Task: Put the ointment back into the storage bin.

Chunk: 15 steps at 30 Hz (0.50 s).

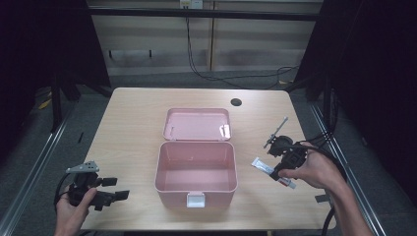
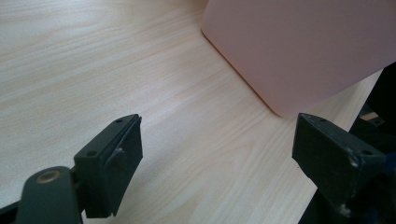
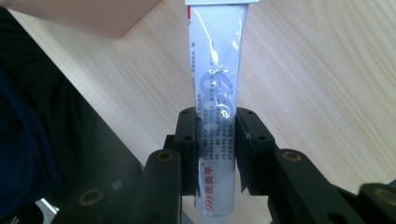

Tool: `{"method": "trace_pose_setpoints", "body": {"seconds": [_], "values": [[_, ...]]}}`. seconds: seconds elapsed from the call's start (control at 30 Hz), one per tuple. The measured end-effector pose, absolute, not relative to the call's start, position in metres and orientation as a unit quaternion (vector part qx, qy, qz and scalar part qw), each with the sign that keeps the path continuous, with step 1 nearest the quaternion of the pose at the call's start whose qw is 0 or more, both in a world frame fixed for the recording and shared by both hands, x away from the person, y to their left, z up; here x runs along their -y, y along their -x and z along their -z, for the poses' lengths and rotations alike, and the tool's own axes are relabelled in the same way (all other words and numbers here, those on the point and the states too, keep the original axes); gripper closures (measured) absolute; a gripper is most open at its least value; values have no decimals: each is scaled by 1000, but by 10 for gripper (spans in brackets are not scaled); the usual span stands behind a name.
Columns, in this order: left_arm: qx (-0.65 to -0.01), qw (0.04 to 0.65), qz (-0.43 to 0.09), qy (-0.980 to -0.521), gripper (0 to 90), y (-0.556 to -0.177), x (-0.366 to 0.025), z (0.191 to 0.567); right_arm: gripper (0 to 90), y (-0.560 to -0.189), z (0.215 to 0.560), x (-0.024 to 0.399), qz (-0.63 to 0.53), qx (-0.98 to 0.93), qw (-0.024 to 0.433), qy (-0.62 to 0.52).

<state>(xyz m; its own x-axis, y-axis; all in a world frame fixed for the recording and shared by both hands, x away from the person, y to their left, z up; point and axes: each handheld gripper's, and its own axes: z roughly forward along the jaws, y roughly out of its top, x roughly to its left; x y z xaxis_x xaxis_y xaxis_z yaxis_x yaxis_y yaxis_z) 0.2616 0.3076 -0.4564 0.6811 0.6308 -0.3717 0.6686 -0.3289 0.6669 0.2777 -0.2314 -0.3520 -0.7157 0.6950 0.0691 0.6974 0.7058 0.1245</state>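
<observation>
Down at the near left corner of the tabletop (image 1: 128, 108) the left gripper (image 1: 117, 188) hangs with its jaws spread wide and nothing between them, bare wood under it and the pink wall of the storage box (image 2: 299, 46) just ahead.

Over by the right edge, the right gripper (image 1: 273, 172) has its jaws clamped tight on a white ointment tube (image 3: 215, 93), gripping it across the lower body near the cap end. The tube sits a little above the wood, just right of the box's near right corner.

The risk, as I read it: the tube is soft and glossy, and the pads pinch it flat on a narrow band. Squeeze harder and the paste could be forced toward the cap; ease off and the slick skin could slide out. A long free end also means it could clip the box rim on the way in if it is swung across too low.

Its long axis runs diagonally in the high view, with the flat crimped end pointing up and left toward the box and the cap end back under the hand.

In the middle, the open box (image 1: 195, 169) is empty inside, its lid (image 1: 196, 124) thrown back flat toward the far edge.
</observation>
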Motion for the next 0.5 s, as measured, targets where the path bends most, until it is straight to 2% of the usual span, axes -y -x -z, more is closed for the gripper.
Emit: {"method": "trace_pose_setpoints", "body": {"seconds": [0.3,0.5], "values": [[-397,416,23,-818,162,-261,-306,457,725,-276,335,224,77,941,24,329],[-396,417,24,-818,163,-261,-306,457,724,-278,318,223,94,950,16,297]]}}
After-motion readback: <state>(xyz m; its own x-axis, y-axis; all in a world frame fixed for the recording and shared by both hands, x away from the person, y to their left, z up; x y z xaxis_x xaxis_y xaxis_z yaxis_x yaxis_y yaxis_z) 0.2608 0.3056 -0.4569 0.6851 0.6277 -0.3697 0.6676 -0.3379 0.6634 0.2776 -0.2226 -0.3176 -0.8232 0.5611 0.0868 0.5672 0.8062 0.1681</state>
